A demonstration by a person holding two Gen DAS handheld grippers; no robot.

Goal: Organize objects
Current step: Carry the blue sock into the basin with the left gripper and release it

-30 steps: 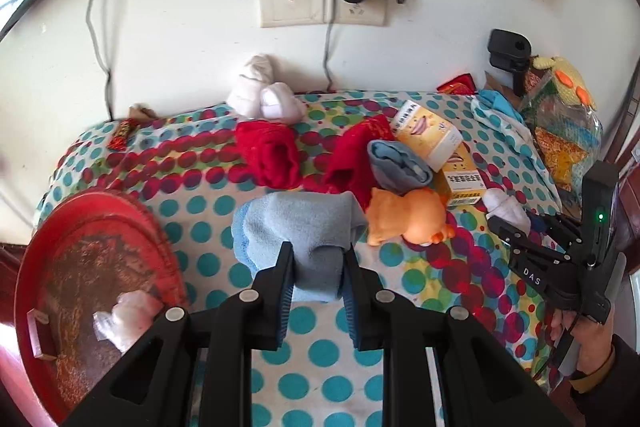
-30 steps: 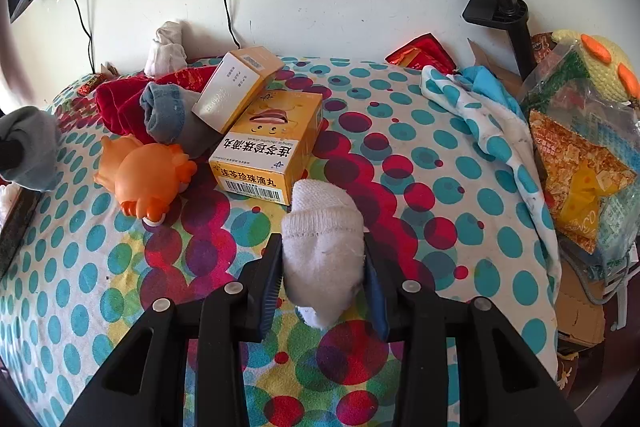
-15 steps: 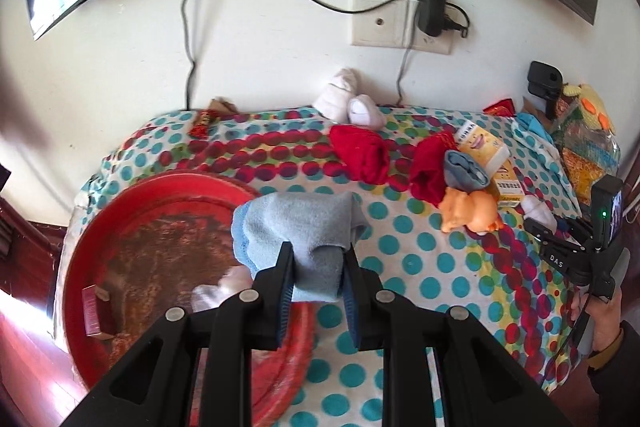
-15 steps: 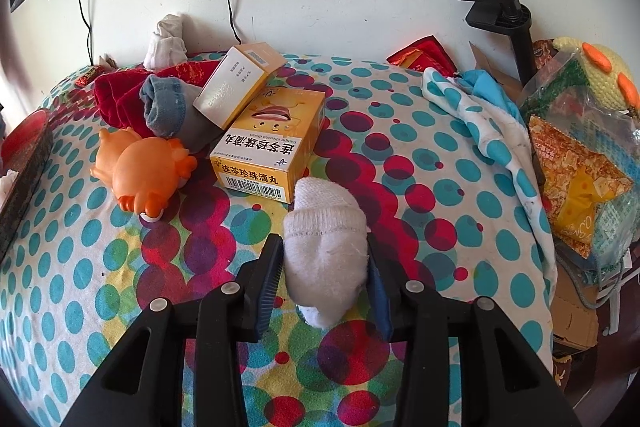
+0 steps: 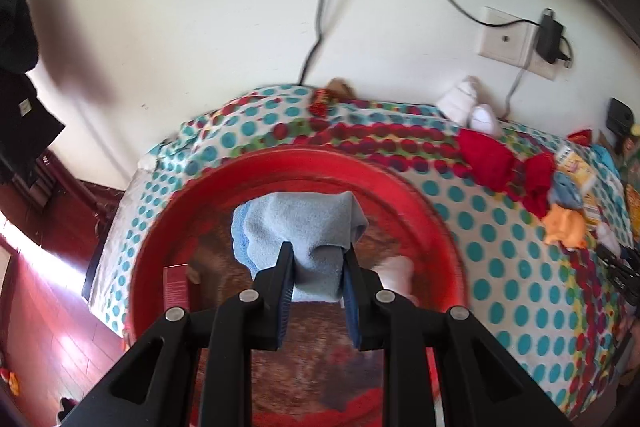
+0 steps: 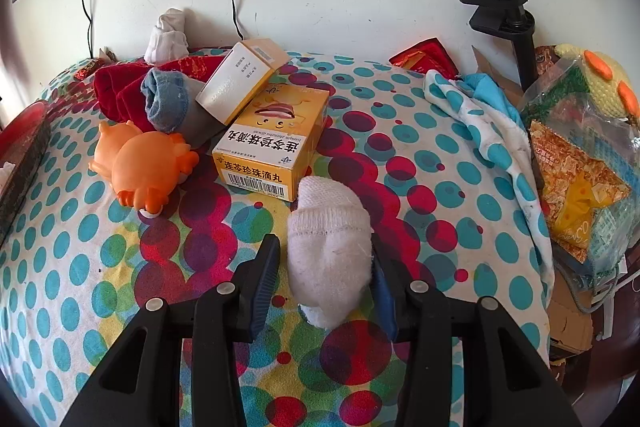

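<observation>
My left gripper (image 5: 318,267) is shut on a light blue sock (image 5: 304,223) and holds it above the inside of a red basin (image 5: 424,203). A white sock (image 5: 396,271) and a small red box (image 5: 176,287) lie in the basin. In the right wrist view, my right gripper (image 6: 324,241) rests low over the dotted tablecloth with its jaws opening. A rolled white sock (image 6: 332,239) sits between them. The left pad stands clear of it, the right pad is still close against it.
Beyond the white sock lie a yellow medicine box (image 6: 276,143), a second box (image 6: 240,79), an orange toy (image 6: 144,167), a grey-blue sock roll (image 6: 168,99) and red cloth (image 6: 116,87). Snack bags (image 6: 576,179) and a black clamp (image 6: 504,7) crowd the right edge.
The left gripper has carried the blue sock leftward from the table's middle to above the red basin. The right gripper's jaws have spread, and a gap has appeared beside the white sock.
</observation>
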